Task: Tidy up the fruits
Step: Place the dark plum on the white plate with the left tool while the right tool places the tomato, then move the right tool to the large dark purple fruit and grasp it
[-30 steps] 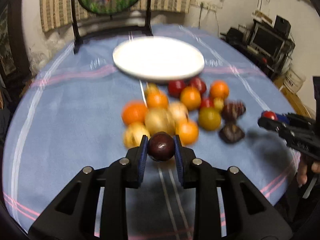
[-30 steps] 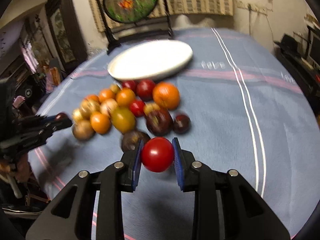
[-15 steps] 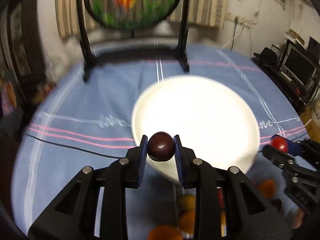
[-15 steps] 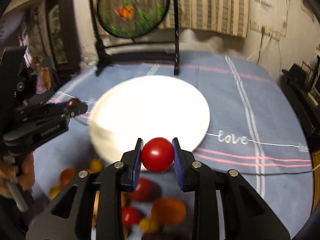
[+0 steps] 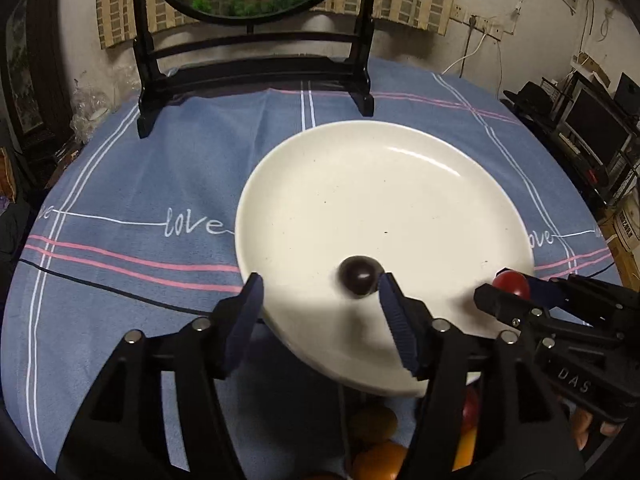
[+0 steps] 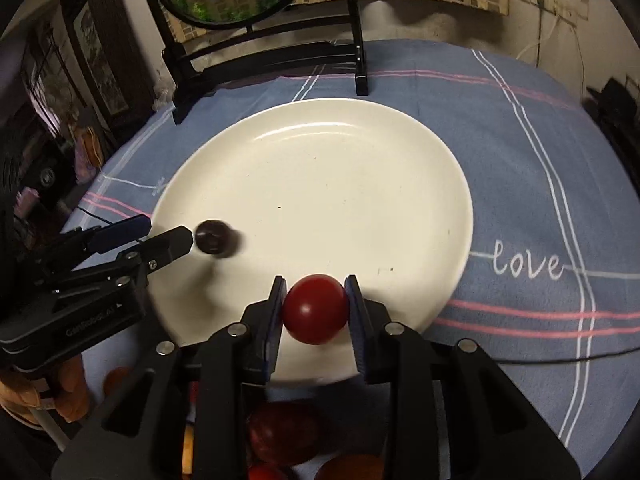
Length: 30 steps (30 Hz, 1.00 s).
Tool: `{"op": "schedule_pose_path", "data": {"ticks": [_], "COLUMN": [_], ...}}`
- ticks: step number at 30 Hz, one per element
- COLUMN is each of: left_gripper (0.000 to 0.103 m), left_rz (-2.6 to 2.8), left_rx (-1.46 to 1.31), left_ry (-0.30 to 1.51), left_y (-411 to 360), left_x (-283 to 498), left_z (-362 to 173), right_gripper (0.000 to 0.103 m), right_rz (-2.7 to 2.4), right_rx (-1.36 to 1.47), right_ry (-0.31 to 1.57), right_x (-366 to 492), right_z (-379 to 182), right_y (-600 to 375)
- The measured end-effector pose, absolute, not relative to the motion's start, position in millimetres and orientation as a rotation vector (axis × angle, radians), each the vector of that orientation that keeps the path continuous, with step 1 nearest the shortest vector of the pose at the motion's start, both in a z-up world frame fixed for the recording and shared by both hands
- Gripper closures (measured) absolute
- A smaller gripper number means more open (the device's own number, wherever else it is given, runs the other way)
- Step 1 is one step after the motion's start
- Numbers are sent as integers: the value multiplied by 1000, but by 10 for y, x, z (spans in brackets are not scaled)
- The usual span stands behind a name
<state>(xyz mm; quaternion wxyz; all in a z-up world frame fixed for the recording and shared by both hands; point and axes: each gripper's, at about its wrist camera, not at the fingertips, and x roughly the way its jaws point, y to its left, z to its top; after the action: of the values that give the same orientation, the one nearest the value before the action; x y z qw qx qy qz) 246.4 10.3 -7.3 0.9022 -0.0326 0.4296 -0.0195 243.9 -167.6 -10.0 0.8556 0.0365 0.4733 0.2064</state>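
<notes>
A white plate (image 5: 400,184) lies on the blue tablecloth; it also shows in the right wrist view (image 6: 320,168). A dark purple fruit (image 5: 360,275) lies loose and blurred on the plate's near part, just off the right finger of my open left gripper (image 5: 320,300); it also shows in the right wrist view (image 6: 214,237). My right gripper (image 6: 316,308) is shut on a red fruit (image 6: 316,308) over the plate's near rim. In the left wrist view the right gripper (image 5: 516,288) comes in from the right.
A black stand with a round painted screen (image 5: 256,52) stands behind the plate. Several orange, red and dark fruits (image 5: 376,456) lie on the cloth below the grippers, partly hidden (image 6: 284,436). A thin black cable (image 6: 560,356) crosses the cloth.
Both grippers moved from the fruit pile forward over the plate. My left gripper opened and let go of the dark fruit, which now lies on the plate. The right stays shut on the red fruit.
</notes>
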Motion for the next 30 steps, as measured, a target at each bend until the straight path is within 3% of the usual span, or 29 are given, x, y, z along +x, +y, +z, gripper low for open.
{"op": "schedule_pose_path", "data": {"ticks": [3, 4, 5, 6, 16, 18, 30], "left_gripper": [29, 26, 25, 25, 13, 12, 10], "left_rz": [-35, -35, -34, -32, -15, -27, -73], "left_rx": [-69, -68, -66, -57, -23, -42, -119], "left_ry": [844, 828, 818, 806, 759, 765, 847], "left_y": [113, 110, 103, 95, 274, 324, 282], "left_x": [2264, 2206, 2160, 2091, 1434, 1316, 733], "left_z": [71, 113, 138, 173, 261, 204, -116], "right_gripper": [66, 59, 38, 35, 33, 26, 23], "right_rz": [442, 427, 410, 391, 390, 385, 362], "right_rx": [97, 94, 96, 100, 84, 118, 110], "right_ry": [961, 936, 904, 856, 792, 785, 843], "right_x": [2366, 2342, 2326, 2301, 1649, 1468, 663], "right_z": [-9, 41, 81, 126, 276, 242, 2], "right_y": [-1737, -1745, -1757, -1775, -2018, -2155, -2375]}}
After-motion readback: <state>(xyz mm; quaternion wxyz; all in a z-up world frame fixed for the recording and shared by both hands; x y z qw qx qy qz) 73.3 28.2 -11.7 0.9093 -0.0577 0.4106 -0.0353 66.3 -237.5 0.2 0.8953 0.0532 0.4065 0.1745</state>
